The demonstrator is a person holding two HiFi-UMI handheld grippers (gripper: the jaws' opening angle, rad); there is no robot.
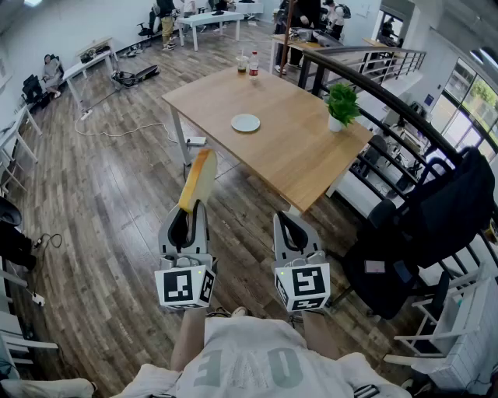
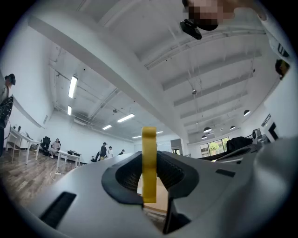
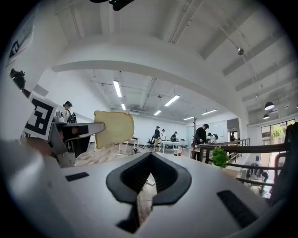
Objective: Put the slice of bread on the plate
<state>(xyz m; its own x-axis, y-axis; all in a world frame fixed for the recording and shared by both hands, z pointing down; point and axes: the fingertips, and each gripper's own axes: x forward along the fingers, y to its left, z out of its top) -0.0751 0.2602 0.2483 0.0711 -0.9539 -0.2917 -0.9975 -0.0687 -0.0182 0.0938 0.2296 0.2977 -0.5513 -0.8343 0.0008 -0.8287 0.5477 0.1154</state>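
my left gripper (image 1: pixel 187 224) is clamped on the slice of bread (image 1: pixel 199 180), which stands on edge over the floor (image 1: pixel 117 194), well apart from the plate (image 1: pixel 246 123) on the wooden table (image 1: pixel 303 155). my right gripper (image 1: pixel 293 231) has its jaws together, empty.

An open-plan office loft: a wood-plank floor (image 1: pixel 101 202), white desks (image 1: pixel 210 17) along the far wall with people (image 1: pixel 165 19) at them, cables (image 1: pixel 109 130) trailing at left, ceiling strip lights (image 2: pixel 73 87), and a metal railing (image 1: pixel 389 99) and big windows (image 1: pixel 469 78) at right.
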